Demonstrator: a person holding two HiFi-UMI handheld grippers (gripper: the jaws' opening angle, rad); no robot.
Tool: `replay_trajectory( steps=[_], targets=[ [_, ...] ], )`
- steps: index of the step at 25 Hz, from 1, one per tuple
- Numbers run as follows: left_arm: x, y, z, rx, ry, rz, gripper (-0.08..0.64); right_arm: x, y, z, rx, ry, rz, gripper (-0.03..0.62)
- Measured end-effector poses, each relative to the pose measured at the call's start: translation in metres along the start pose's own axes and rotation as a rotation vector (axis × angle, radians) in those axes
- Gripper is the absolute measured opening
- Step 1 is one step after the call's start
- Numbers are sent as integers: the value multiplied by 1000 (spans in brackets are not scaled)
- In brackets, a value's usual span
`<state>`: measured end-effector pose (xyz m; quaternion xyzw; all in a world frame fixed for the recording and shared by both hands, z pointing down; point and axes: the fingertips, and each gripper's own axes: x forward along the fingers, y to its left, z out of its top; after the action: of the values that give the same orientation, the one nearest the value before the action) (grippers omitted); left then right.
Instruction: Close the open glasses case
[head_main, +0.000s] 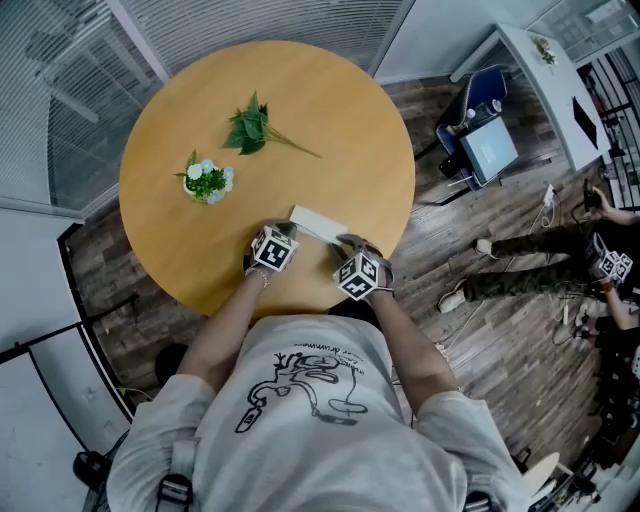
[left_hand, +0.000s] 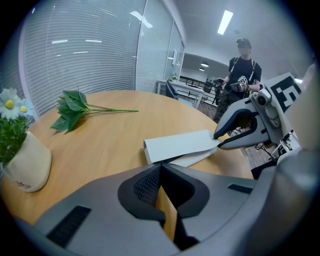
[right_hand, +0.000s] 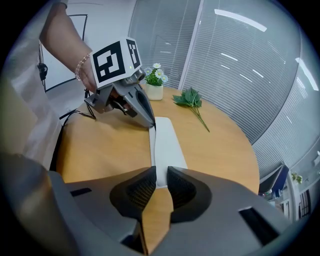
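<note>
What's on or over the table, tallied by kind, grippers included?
glasses case: 1
flower pot: 1
leafy sprig: 1
grippers: 2 (left gripper, right gripper)
Total: 5

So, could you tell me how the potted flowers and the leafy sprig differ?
The potted flowers stand upright; the leafy sprig lies flat. The potted flowers carry white blooms; the leafy sprig is all green leaves. Both rest on the round table.

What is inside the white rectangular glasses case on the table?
The white glasses case shows only a dark slit under its flap; the flap covers the inside, so contents are hidden.
</note>
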<state>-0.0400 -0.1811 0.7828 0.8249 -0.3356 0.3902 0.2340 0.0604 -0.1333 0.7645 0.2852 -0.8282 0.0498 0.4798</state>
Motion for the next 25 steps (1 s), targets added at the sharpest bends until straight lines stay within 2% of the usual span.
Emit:
replay_trajectory(
  steps=[17, 25],
  targets=[
    [-1, 1, 0, -69, -22, 35, 20, 3, 6, -3, 16, 3, 3, 80],
    [-1, -2, -6, -91, 12, 44, 20, 5, 9, -6, 23, 16, 25, 78]
  ],
)
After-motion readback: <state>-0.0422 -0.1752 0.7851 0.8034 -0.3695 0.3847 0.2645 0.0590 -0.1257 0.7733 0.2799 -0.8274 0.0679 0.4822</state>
